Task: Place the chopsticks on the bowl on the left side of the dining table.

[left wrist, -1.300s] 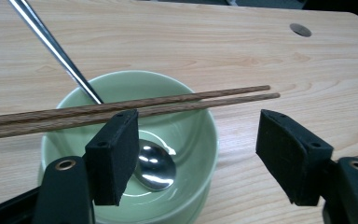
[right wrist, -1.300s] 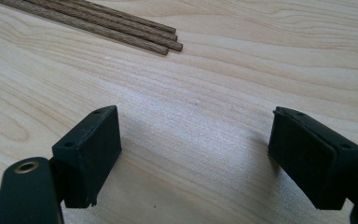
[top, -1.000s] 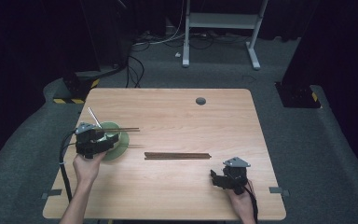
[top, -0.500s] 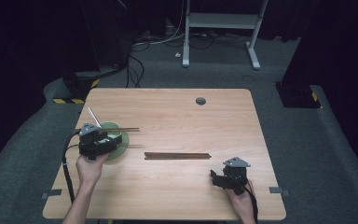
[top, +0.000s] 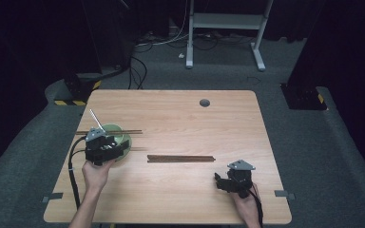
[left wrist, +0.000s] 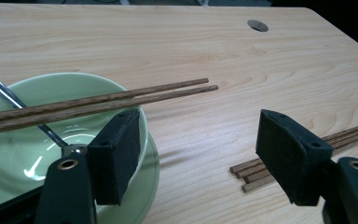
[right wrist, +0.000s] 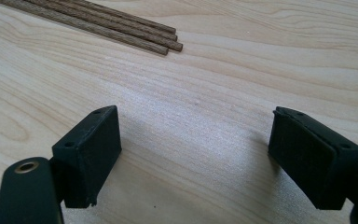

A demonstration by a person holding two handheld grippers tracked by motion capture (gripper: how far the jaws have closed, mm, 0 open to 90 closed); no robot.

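Observation:
A pale green bowl (top: pixel 122 138) (left wrist: pixel 51 84) stands at the table's left, with a pair of brown chopsticks (top: pixel 109 132) (left wrist: pixel 121 97) laid across its rim and a metal utensil handle (top: pixel 95 119) (left wrist: pixel 2 91) leaning out of it. My left gripper (top: pixel 116 149) (left wrist: pixel 203 156) is open at the bowl's near right edge; its left jaw sits in front of the rim and nothing lies between the pads. A bundle of several chopsticks (top: pixel 180 158) (left wrist: pixel 249 175) (right wrist: pixel 135 32) lies at mid-table. My right gripper (top: pixel 221 181) (right wrist: pixel 196 154) is open, low over bare wood just short of the bundle's end.
The wooden table (top: pixel 171 114) has a round grey cable hole (top: pixel 204 102) (left wrist: pixel 258 25) near its far edge. Beyond it are dark carpet, cables and a white desk frame (top: pixel 223 21). Bare wood lies between the bowl and the bundle.
The left gripper has drifted slightly toward the near edge beside the bowl. The right gripper, bowl and chopsticks have stayed in place.

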